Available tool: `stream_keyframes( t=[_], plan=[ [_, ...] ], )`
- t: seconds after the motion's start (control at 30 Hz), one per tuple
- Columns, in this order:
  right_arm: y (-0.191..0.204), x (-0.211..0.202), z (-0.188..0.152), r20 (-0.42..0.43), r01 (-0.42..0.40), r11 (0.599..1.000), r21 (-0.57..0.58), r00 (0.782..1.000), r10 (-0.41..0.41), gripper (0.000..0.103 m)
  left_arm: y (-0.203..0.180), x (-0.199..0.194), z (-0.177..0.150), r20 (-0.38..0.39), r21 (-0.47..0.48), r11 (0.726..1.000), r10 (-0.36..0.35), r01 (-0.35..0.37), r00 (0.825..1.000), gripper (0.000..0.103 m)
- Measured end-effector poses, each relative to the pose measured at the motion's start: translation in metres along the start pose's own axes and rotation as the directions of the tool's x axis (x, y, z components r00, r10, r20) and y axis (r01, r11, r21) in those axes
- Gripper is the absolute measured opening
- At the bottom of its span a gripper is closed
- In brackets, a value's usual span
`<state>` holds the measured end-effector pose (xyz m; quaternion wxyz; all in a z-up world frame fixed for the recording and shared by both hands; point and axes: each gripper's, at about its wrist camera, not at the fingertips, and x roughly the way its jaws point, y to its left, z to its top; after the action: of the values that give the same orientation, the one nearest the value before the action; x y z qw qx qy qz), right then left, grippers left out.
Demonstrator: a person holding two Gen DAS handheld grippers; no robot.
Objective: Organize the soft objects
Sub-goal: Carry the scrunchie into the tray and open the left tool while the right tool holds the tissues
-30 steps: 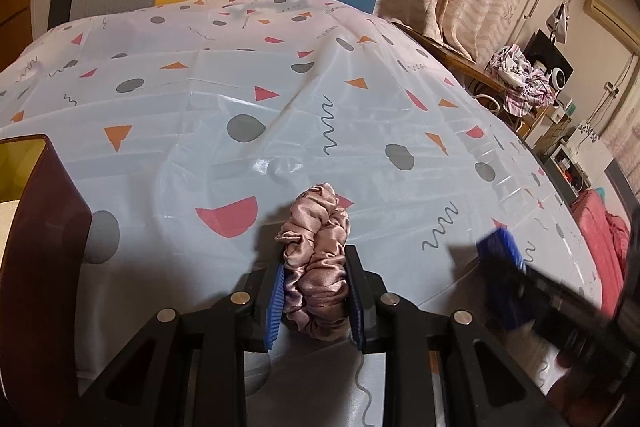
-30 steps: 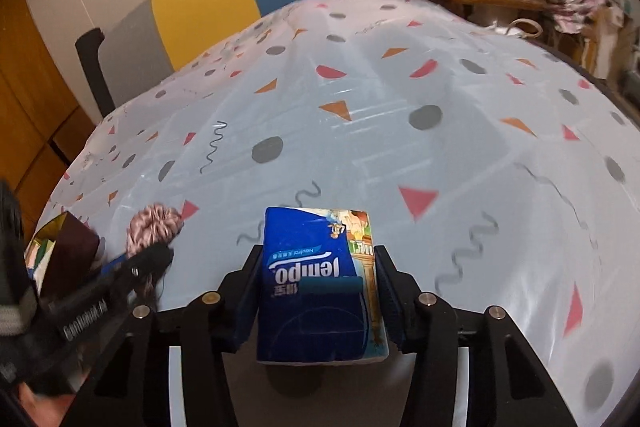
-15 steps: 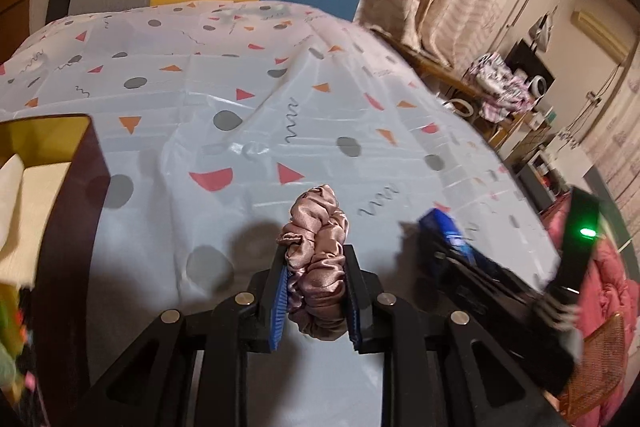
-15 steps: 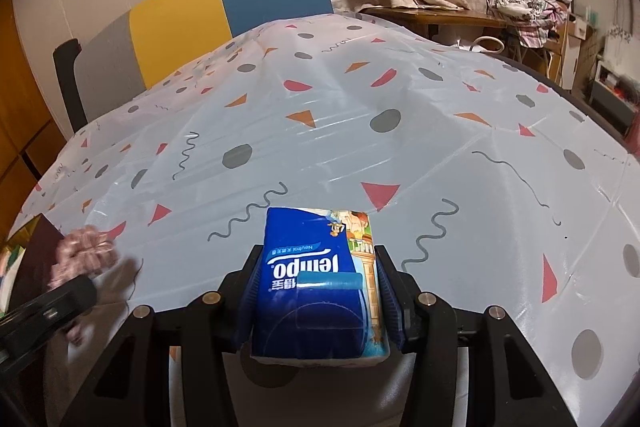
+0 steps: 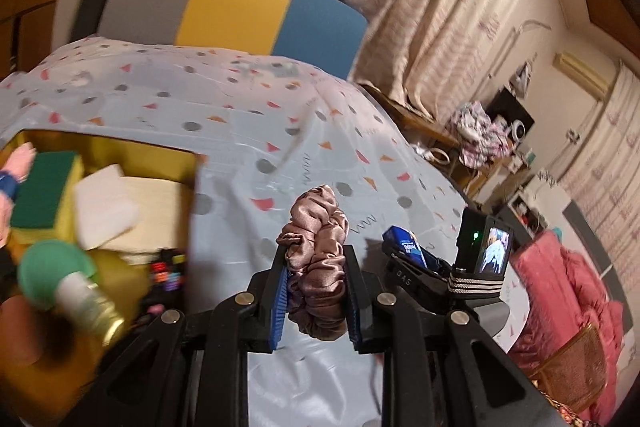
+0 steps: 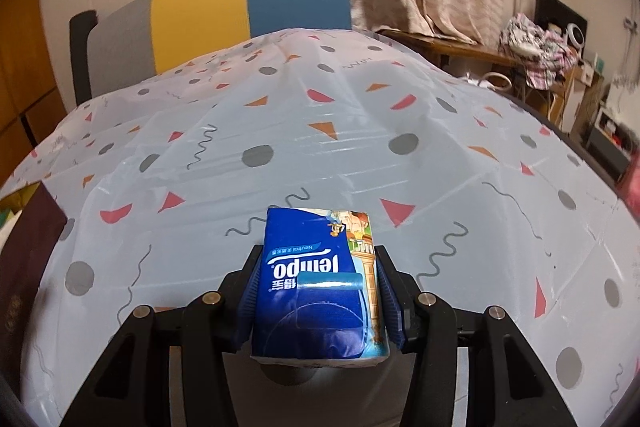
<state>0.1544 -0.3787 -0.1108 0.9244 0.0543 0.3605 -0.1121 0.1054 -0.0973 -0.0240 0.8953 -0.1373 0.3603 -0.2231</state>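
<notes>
The right gripper (image 6: 318,291) clamps a blue tissue pack (image 6: 318,283) between its blue pads, held above the patterned tablecloth (image 6: 320,147). At the near left edge stands a dark brown box (image 6: 28,267). Beyond the far edge of the table stands a grey, yellow and blue chair (image 6: 216,15).

The counter (image 6: 360,131) is draped in a pale, glossy plastic cloth (image 5: 248,131) printed with grey dots, red and orange triangles and dark squiggles, creased in places. A dark box (image 5: 120,151) with a yellow lining sits directly on the cloth at the counter's left side. From the box, bare patterned cloth stretches rightward and away to the counter's far edge.
</notes>
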Motion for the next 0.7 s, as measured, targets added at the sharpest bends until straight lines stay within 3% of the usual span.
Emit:
stream_keyframes(
  t=[0.13, 0.33, 0.57, 0.7],
  plan=[
    [0.005, -0.004, -0.001, 0.015, 0.006, 1.000, -0.026, 1.000, -0.006, 0.052, 0.027, -0.029, -0.001, 0.031, -0.039, 0.999, 0.033, -0.032, 0.999, 0.023],
    [0.009, -0.007, -0.002, 0.029, 0.005, 0.999, -0.041, 1.000, -0.004, 0.052, 0.083, -0.072, -0.008, 0.051, -0.097, 0.985, 0.146, -0.141, 0.988, 0.023],
    [0.010, -0.007, -0.001, 0.029, 0.012, 0.999, -0.046, 1.000, -0.010, 0.052, 0.156, -0.106, -0.022, 0.048, -0.237, 0.930, 0.299, -0.280, 0.953, 0.023],
    [0.014, -0.010, -0.002, 0.045, 0.022, 0.997, -0.070, 0.999, -0.019, 0.052, 0.183, -0.108, -0.031, 0.027, -0.279, 0.902, 0.349, -0.328, 0.937, 0.023]
  ],
)
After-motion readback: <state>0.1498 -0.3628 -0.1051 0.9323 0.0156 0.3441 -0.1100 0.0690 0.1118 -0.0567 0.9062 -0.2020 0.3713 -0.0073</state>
